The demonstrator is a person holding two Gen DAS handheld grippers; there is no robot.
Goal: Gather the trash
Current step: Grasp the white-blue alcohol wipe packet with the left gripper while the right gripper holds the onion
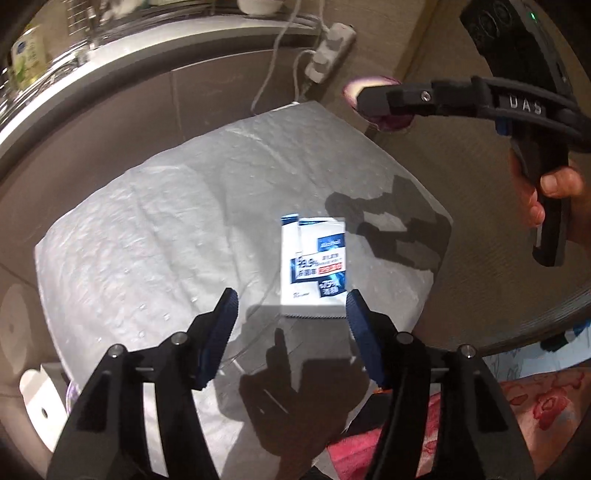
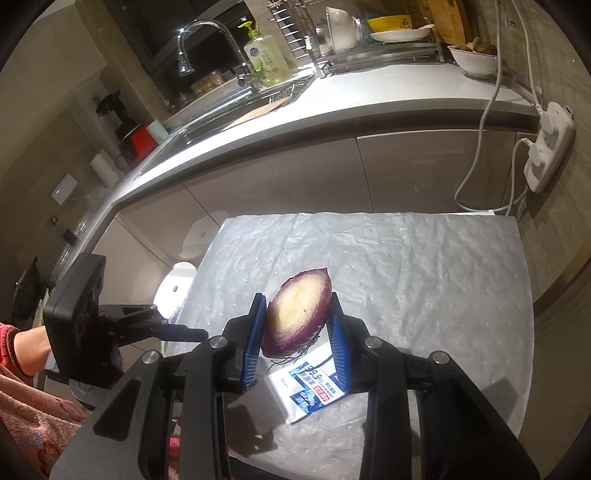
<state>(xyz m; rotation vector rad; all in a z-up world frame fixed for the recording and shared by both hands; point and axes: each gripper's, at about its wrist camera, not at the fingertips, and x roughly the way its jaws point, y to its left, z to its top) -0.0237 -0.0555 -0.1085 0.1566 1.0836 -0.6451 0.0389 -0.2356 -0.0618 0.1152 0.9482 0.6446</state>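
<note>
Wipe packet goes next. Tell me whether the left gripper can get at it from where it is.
Probably yes: the left gripper is open just short of the packet, which lies flat and alone on the white sheet.

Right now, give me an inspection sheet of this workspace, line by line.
Surface: white dimpled mat spread flat, wrinkled, below the kitchen counter.
Job's things: halved red onion lifted off the mat; wipe packet lying flat on the mat.
Clutter: nothing else seen on the mat.
Grippers: right gripper with jaws closed on the onion; left gripper with jaws apart and empty, above the packet's near edge.
Cables: white power strip on the wall, grey cords hanging to the mat's far edge.
Surroundings: sink faucet, soap bottle, dish rack, bowl.
</note>
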